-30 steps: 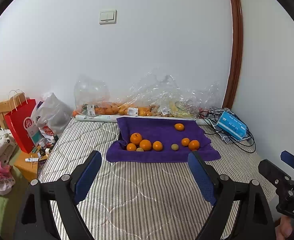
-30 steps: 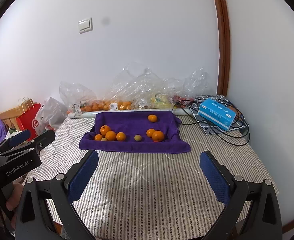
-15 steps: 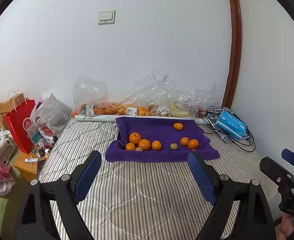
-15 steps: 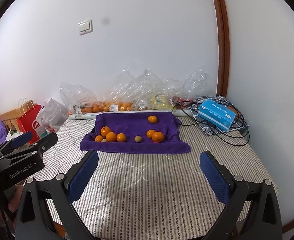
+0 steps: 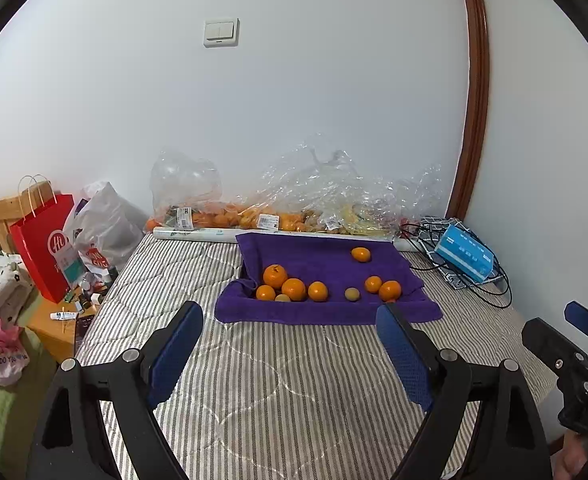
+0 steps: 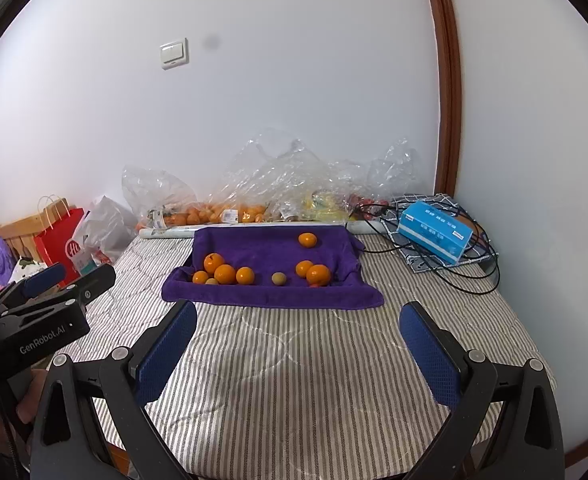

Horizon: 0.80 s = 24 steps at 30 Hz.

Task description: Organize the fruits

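Note:
A purple towel (image 5: 314, 252) (image 6: 261, 244) lies on the striped mattress near the wall. On it sit a cluster of oranges (image 5: 292, 289) (image 6: 225, 273) at the left, a lone orange (image 5: 360, 254) (image 6: 307, 239) at the back, two oranges (image 5: 389, 290) (image 6: 318, 274) at the right and a small yellow-green fruit (image 5: 352, 293) (image 6: 278, 278). My left gripper (image 5: 287, 324) hangs open short of the towel's front edge, nothing between its blue pads. My right gripper (image 6: 298, 320) is also open and empty, beside it. Each gripper shows at the edge of the other's view.
Clear plastic bags of fruit (image 5: 253, 216) line the wall behind the towel. A blue box (image 5: 464, 252) on black cables (image 5: 494, 292) lies at the back right. A red paper bag (image 5: 41, 240) and clutter stand off the mattress's left edge. A hand (image 6: 29, 396) holds the left gripper.

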### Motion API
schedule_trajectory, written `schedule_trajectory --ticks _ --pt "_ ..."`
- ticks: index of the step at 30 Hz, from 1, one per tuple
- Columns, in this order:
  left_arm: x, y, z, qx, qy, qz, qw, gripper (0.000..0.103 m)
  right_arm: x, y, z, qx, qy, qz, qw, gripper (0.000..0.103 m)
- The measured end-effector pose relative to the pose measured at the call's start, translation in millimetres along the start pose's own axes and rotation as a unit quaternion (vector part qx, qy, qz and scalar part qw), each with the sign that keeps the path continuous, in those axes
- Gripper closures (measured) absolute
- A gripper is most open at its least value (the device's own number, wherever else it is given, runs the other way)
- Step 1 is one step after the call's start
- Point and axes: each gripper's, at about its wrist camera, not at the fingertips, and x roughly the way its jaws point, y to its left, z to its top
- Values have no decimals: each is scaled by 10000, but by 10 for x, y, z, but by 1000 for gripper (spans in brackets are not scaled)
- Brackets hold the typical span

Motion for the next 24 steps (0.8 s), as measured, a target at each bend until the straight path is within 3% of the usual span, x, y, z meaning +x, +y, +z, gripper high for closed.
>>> schedule_trajectory --ticks 24 --pt "32 74 8 47 -60 156 9998 13 82 102 29 -67 7 53 10000 3"
